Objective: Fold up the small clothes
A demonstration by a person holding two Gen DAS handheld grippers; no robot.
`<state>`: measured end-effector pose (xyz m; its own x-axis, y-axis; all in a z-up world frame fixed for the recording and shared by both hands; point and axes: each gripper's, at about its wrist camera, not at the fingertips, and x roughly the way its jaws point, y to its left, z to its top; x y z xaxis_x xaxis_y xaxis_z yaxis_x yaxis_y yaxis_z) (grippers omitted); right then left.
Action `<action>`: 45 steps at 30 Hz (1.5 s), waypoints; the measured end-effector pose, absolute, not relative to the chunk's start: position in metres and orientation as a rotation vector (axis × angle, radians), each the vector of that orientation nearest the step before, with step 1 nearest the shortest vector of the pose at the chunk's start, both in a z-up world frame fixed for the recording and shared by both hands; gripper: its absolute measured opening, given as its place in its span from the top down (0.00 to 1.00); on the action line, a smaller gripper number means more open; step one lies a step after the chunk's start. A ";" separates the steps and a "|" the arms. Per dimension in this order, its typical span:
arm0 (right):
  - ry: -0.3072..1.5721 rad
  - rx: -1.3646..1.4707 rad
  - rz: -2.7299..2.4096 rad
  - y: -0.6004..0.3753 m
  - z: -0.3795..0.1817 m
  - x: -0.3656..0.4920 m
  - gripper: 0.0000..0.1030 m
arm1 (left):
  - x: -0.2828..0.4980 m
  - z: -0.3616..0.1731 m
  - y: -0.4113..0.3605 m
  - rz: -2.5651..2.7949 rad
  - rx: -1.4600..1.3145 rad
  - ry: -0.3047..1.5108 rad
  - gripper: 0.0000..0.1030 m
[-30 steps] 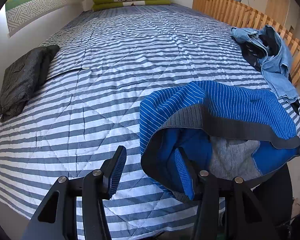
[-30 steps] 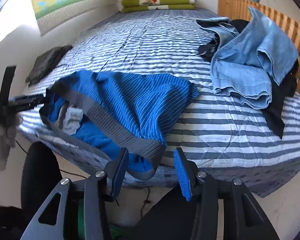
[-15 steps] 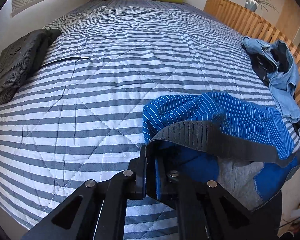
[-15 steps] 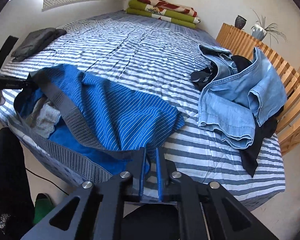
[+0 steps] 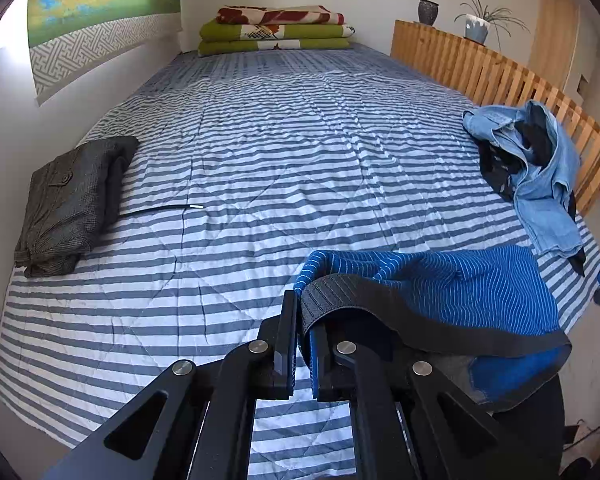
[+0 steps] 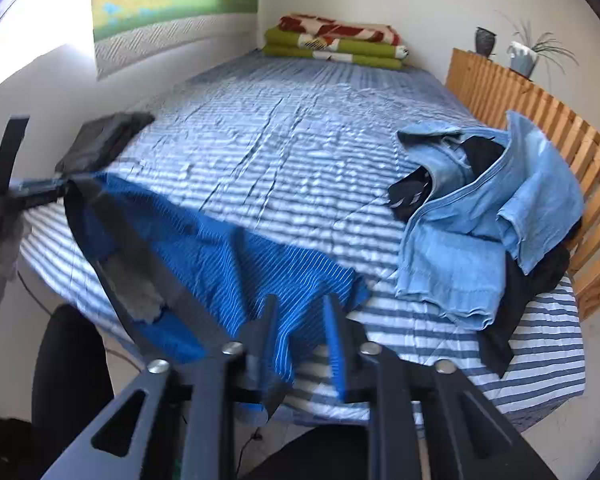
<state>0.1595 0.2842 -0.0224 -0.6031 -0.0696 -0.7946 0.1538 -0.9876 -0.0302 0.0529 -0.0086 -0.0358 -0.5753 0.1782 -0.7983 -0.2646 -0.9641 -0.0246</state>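
Left gripper (image 5: pixel 300 344) clamped on grey waistband of blue pinstriped shorts (image 5: pixel 452 280); right gripper (image 6: pixel 300 340) jaws apart, cloth between. Spreading step; next likely needs flat lay-down.

Motion blur smears the blue striped garment (image 6: pixel 236 264) and hides whether the right jaws pinch it.

A: Where's free room on my side?
B: Mid of the striped bed (image 5: pixel 284 152) is bare, wide lane fwd to the blanket stack (image 5: pixel 276 30) at the far wall.
A: Blockers?
B: Left edge: folded grey garment (image 5: pixel 72 204) w/ a thin dark strip (image 5: pixel 160 210) beside it. Right edge: denim pile (image 6: pixel 476 224) against the wooden slat rail (image 6: pixel 540 120).
A: Near me?
B: Blue striped shorts (image 6: pixel 228 264) lie across the front edge btw both rigs, so I see no low pass there.
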 end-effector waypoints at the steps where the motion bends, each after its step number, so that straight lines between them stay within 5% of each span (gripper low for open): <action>1: 0.193 1.355 -2.674 0.278 -0.033 0.164 0.69 | 0.053 -0.041 -0.007 2.575 -1.308 0.146 0.96; 12: 0.508 1.501 -2.552 0.250 -0.098 0.168 0.63 | 0.046 -0.060 -0.010 2.560 -1.369 0.103 0.96; 13: 0.509 1.506 -2.554 0.251 -0.099 0.166 0.68 | 0.047 -0.059 -0.012 2.567 -1.367 0.102 0.96; 14: 0.517 1.498 -2.569 0.252 -0.097 0.164 0.88 | 0.047 -0.055 -0.015 2.578 -1.362 0.107 0.96; 15: 0.529 1.496 -2.589 0.253 -0.093 0.162 0.97 | 0.048 -0.050 -0.017 2.591 -1.350 0.112 0.96; 16: 0.522 1.488 -2.618 0.256 -0.086 0.159 0.98 | 0.049 -0.043 -0.019 2.607 -1.331 0.118 0.96; 25: -0.069 1.026 -2.946 0.322 0.073 0.169 0.98 | 0.090 0.093 -0.044 2.678 -0.982 0.108 0.96; 34: -0.218 0.717 -2.927 0.321 0.159 0.195 0.98 | 0.144 0.194 -0.069 2.698 -0.787 0.220 0.96; 38: -0.361 0.855 -2.828 0.325 0.129 0.159 0.98 | 0.112 0.157 -0.071 2.636 -0.983 0.262 0.96; 45: -0.439 1.356 -2.765 0.329 -0.005 0.031 0.98 | -0.020 0.001 -0.050 2.504 -1.476 0.325 0.90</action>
<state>0.0315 0.3293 -0.0048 -0.6196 -0.1502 -0.7704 -0.0955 -0.9598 0.2640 -0.0203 -0.0496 0.0011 -0.4730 0.0737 -0.8780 -0.2953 -0.9521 0.0792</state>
